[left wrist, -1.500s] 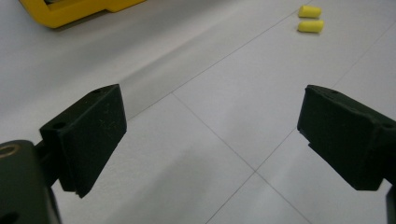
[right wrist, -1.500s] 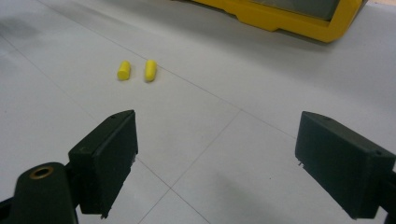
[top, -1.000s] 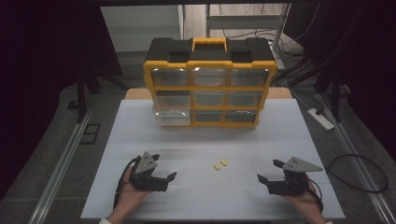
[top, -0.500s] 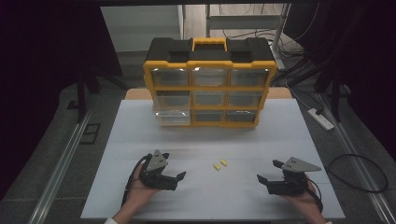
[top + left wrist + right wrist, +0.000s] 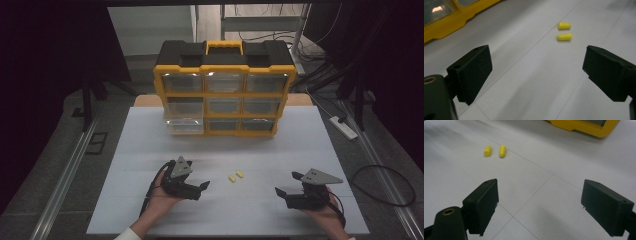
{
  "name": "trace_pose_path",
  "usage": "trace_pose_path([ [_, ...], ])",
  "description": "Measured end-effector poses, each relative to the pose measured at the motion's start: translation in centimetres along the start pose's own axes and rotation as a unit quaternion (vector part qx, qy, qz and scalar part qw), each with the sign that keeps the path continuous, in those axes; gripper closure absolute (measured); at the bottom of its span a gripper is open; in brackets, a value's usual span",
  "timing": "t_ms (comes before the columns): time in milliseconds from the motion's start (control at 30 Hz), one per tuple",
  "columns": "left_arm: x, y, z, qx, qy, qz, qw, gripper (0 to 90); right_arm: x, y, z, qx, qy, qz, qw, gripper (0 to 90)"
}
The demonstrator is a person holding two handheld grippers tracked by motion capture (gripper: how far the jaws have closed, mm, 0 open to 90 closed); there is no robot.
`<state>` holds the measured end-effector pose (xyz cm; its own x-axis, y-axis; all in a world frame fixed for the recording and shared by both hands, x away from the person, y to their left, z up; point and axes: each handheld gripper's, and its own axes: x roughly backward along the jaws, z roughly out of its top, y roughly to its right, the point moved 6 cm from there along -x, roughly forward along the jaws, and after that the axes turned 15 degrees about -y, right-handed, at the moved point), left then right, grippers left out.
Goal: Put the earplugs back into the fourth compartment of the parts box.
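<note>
Since the earlier frames, the left gripper point(image 5: 200, 190) has been carried rightward along the tabletop's point(image 5: 250, 145) near edge toward the two yellow earplugs point(image 5: 236, 176), which lie side by side near the middle, untouched. Its jaws are spread wide. The right gripper point(image 5: 286, 186), likewise spread, is held near the near right corner.

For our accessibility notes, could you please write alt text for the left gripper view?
Two yellow earplugs lie side by side on a white table, ahead of the left gripper, whose black jaws stand wide open. A yellow organizer edges the upper left.
</note>
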<state>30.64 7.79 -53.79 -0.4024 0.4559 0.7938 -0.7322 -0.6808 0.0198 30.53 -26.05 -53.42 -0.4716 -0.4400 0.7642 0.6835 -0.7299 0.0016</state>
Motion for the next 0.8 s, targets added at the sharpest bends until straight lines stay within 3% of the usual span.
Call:
trace_pose_path([
  [400,-1.5,0.9,2.4,-0.018,-0.02,-0.006,0.9996,8.7,0.0,0.0,0.0,0.002,-0.001,-0.003,1.0,15.5],
  [800,-3.7,1.6,4.1,-0.02,-0.048,-0.024,0.9984,8.9,-0.1,0.1,-0.1,0.003,-0.002,-0.004,1.0,15.5],
])
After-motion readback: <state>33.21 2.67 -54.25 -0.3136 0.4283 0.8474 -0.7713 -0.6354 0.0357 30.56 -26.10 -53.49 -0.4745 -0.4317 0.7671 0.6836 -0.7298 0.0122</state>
